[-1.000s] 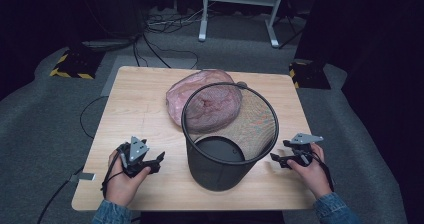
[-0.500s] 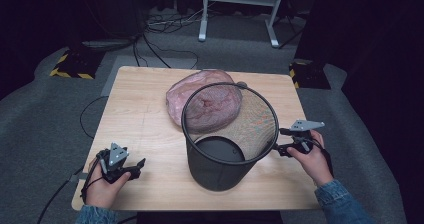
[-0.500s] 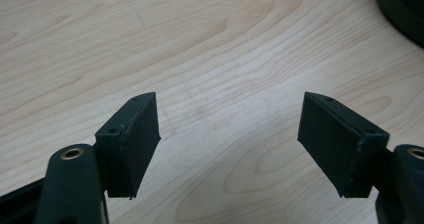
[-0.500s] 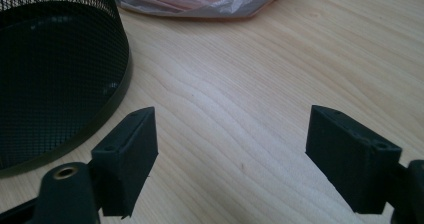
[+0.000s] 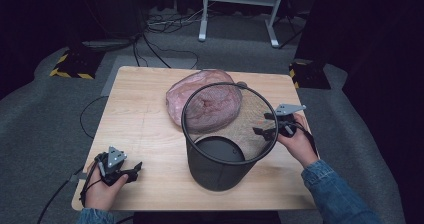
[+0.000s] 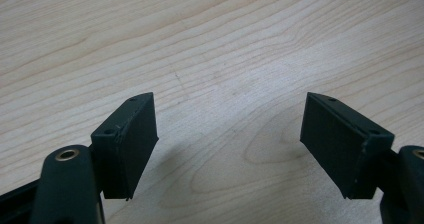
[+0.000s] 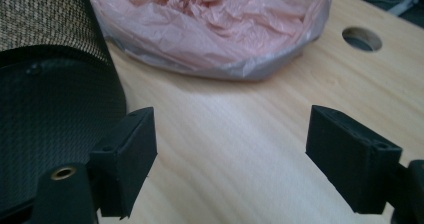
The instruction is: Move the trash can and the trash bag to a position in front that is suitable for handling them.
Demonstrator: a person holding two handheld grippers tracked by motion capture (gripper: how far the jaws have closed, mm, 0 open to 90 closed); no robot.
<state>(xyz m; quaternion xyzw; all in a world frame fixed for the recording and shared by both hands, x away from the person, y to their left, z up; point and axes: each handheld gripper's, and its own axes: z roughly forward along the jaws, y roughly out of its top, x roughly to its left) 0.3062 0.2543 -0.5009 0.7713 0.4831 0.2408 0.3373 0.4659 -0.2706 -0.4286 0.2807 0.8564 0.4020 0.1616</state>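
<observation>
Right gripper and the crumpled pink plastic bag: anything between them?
Only bare wooden table between the open right gripper and the pink plastic bag in the right gripper view; the black mesh bin stands alongside.

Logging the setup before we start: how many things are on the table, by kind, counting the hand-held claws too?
Black mesh bin: 1
Pink plastic bag: 1
Hand-held claws: 2, left claw and right claw
Total: 4

Wooden table (image 5: 145, 119) on grey carpet (image 5: 45, 114), cables (image 5: 150, 39), white stand (image 5: 240, 4), dark surroundings.
</observation>
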